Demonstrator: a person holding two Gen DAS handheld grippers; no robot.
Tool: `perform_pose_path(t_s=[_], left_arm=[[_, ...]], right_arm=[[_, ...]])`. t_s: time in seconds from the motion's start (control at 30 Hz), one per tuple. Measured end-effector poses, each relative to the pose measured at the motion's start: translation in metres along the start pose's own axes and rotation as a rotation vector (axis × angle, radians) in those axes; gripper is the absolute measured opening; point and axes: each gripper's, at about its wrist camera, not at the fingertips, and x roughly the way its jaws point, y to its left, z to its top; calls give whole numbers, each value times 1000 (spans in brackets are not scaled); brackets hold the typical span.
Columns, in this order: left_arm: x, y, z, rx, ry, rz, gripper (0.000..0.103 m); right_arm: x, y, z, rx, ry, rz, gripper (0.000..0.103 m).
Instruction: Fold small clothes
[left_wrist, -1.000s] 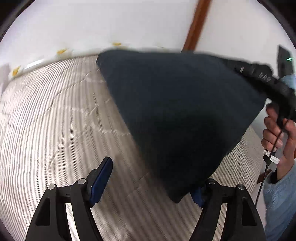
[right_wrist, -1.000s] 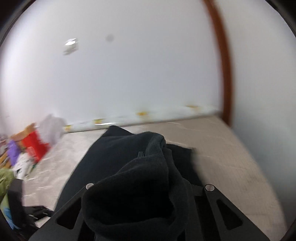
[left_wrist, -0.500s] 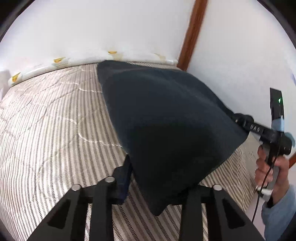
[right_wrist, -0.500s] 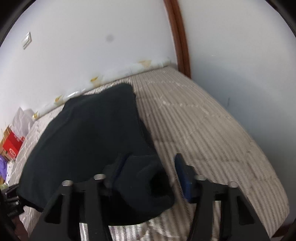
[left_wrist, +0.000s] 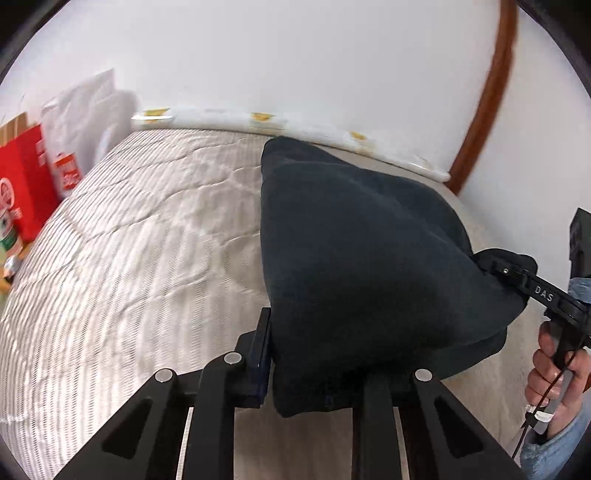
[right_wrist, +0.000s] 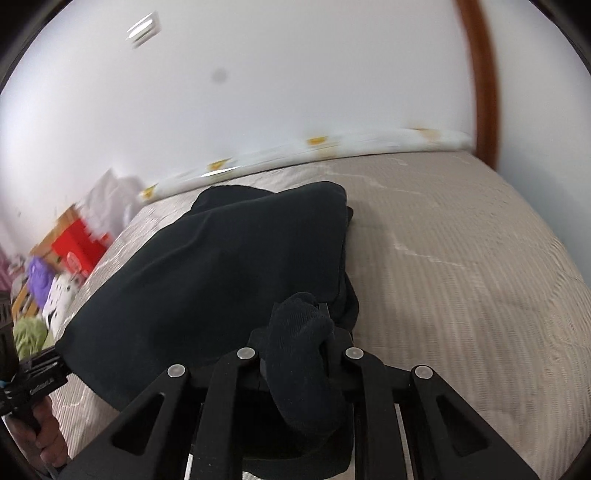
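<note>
A dark navy garment (left_wrist: 351, 258) hangs stretched between my two grippers above a striped mattress (left_wrist: 129, 240). My left gripper (left_wrist: 317, 369) has its jaws closing on the near corner. Its blue left pad (left_wrist: 263, 350) presses the cloth and the other finger is hidden behind the fabric. At the right edge, the right gripper (left_wrist: 509, 273) holds the far corner, with a person's hand (left_wrist: 554, 365) on its handle. In the right wrist view the garment (right_wrist: 221, 277) spreads leftward. My right gripper (right_wrist: 299, 332) is closing on a bunched fold of it.
White wall and a rolled patterned sheet (left_wrist: 258, 118) border the mattress at the back. A brown wooden trim (left_wrist: 491, 92) stands at the right corner. A red bag (left_wrist: 22, 184), a white bag (left_wrist: 85, 110) and mixed clutter (right_wrist: 55, 277) lie off the left side.
My left gripper went from wide open to closed on the garment's corner and swung sideways. The right gripper eased its grip, came lower, and tightened again on the bunched cloth.
</note>
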Motion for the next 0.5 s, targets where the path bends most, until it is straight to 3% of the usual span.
perform_pose_path(t_s=[0.13, 0.5], left_arm=[[4, 6, -8, 3, 11, 6, 20], [-3, 1, -22, 17, 42, 17, 24]], right_arm=[[-2, 25, -8, -64, 3, -23, 15], [-7, 13, -33, -35, 34, -35, 20]])
